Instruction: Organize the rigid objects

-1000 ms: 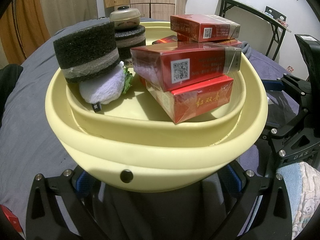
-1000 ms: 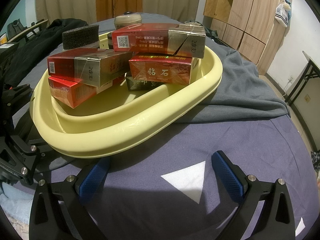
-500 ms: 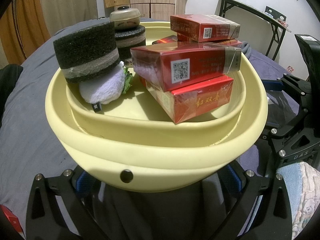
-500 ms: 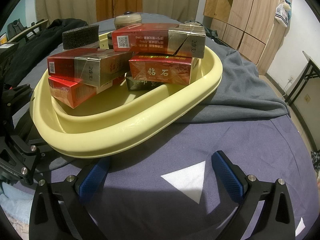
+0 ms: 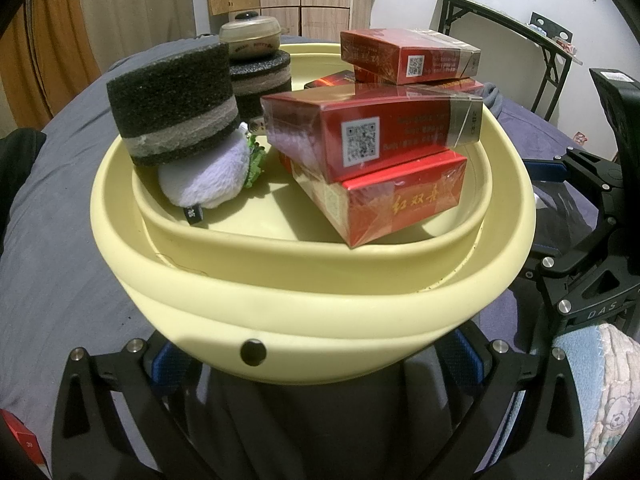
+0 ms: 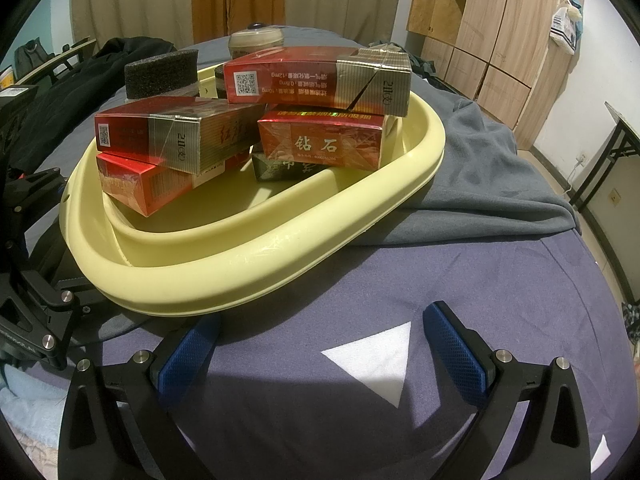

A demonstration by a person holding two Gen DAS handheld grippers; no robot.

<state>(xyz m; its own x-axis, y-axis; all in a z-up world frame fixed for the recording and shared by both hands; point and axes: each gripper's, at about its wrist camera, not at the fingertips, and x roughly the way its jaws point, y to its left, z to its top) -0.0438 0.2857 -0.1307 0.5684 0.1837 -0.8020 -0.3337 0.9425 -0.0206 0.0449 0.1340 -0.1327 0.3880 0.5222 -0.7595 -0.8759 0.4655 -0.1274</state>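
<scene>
The yellow basin (image 5: pixel 312 304) is the landmark here, sitting on a bed covered in grey-blue cloth (image 6: pixel 460 280), and almost everything else is gathered inside it, which suggests the sorting is far along. The red cartons (image 5: pixel 372 136) are piled flat on one another along the basin's right side as the left wrist view shows it — probably grouped because they are the same shape and stack steadily. On the opposite side, inside the rim, a black sponge cylinder (image 5: pixel 172 100) rests on a white plush toy (image 5: pixel 208 184); behind it a second dark sponge disc (image 5: pixel 260 76) carries a small lidded pot (image 5: pixel 250 34). One dark carton (image 6: pixel 280 168) lies low in the basin under the red ones.

The left gripper (image 5: pixel 312 356) sits at the near wall of the basin, its blue pads (image 5: pixel 460 354) spread wide on either side of the basin's lower edge; whether they touch it I cannot tell, and they clamp nothing. The right gripper (image 6: pixel 316 344) hangs over the cloth just outside the basin's near rim — fingers (image 6: pixel 456 348) wide apart, holding nothing, touching nothing visible
</scene>
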